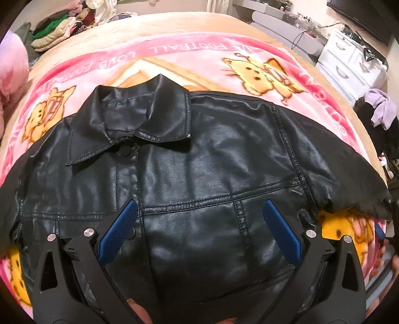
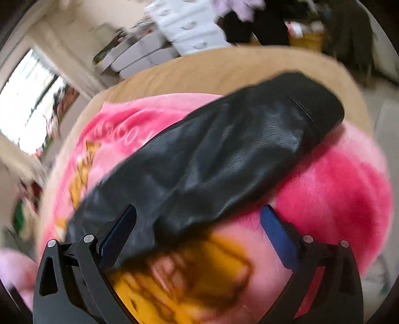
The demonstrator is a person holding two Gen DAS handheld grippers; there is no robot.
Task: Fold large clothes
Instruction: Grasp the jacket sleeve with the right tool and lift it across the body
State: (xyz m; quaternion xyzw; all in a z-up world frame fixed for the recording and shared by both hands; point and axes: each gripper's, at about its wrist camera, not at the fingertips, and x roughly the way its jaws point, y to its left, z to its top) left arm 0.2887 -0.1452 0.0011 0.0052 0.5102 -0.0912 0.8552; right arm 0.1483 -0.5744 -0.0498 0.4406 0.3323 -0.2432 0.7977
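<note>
A black leather jacket (image 1: 199, 154) lies front up on a pink cartoon blanket (image 1: 174, 54), collar toward the far side, sleeves spread left and right. My left gripper (image 1: 199, 206) is open and hovers over the jacket's lower front, touching nothing. In the right wrist view, which is blurred, one black sleeve (image 2: 237, 144) stretches away to the upper right across the blanket (image 2: 336, 189). My right gripper (image 2: 199, 211) is open just above the near part of that sleeve, its left finger over the leather.
The bed's tan edge (image 1: 224, 20) runs along the far side. A pile of clothes (image 1: 57, 27) sits at the far left. White drawers (image 1: 354, 59) and a chair with purple clothes (image 1: 381, 109) stand to the right.
</note>
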